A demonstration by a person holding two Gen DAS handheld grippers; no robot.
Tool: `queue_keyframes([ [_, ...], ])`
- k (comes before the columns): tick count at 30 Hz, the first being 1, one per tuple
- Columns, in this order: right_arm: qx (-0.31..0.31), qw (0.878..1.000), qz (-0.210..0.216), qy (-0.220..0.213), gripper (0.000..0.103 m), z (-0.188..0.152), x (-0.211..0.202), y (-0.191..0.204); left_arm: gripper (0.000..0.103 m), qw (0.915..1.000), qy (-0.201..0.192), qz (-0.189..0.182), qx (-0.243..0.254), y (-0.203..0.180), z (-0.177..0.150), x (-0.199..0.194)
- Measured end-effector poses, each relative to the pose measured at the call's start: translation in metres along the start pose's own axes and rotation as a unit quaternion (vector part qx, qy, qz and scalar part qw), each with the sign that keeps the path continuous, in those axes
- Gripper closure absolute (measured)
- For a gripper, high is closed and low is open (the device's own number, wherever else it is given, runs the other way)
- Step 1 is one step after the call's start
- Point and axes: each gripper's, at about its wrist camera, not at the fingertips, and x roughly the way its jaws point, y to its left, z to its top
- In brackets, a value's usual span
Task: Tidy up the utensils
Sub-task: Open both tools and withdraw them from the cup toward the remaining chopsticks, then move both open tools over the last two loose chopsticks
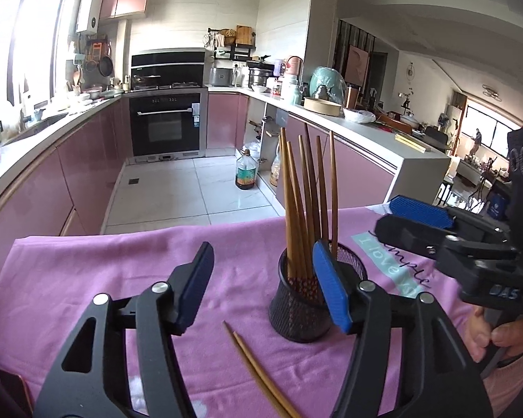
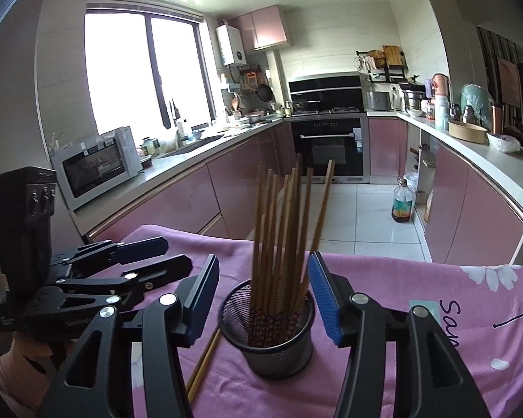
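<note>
Both grippers, left (image 1: pixel 261 287) and right (image 2: pixel 263 296), had jaws apart, empty; cup (image 2: pixel 266 341) of chopsticks (image 2: pixel 279 230) at 12 o'clock; loose pair (image 1: pixel 258 372) on cloth (image 1: pixel 87 278).

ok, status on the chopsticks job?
Both hand-held grippers open and empty: left, right. Most chopsticks upright in mesh cup. Loose pair on the pink cloth beside the cup. Nothing blocking.
</note>
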Motion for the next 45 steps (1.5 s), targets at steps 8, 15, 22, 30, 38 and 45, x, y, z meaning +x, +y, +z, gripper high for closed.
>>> queue_keyframes([
  [8, -0.029, 0.999, 0.036, 0.025, 0.047, -0.022, -0.006, 0.027, 0.032, 0.9996, -0.003, 0.024, -0.014, 0.016, -0.027, -0.024],
  [15, -0.036, 0.994, 0.053, 0.083, 0.047, -0.056, 0.012, 0.043, 0.032, 0.9983, 0.024, 0.042, -0.032, 0.039, -0.063, -0.037],
  [22, -0.018, 0.987, 0.059, 0.146, 0.048, -0.093, 0.035, 0.051, 0.033, 0.9959, 0.066, 0.04, -0.047, 0.053, -0.101, -0.032],
  [30, -0.005, 0.982, 0.053, 0.182, 0.056, -0.119, 0.04, 0.056, 0.033, 0.9927, 0.101, 0.033, -0.057, 0.049, -0.126, -0.019],
  [38, -0.009, 0.98, 0.049, 0.195, 0.063, -0.129, 0.041, 0.06, 0.033, 0.9914, 0.111, 0.038, -0.057, 0.045, -0.138, -0.017],
  [45, -0.019, 0.978, 0.042, 0.202, 0.068, -0.137, 0.041, 0.063, 0.033, 0.9903, 0.121, 0.035, -0.058, 0.042, -0.147, -0.016],
])
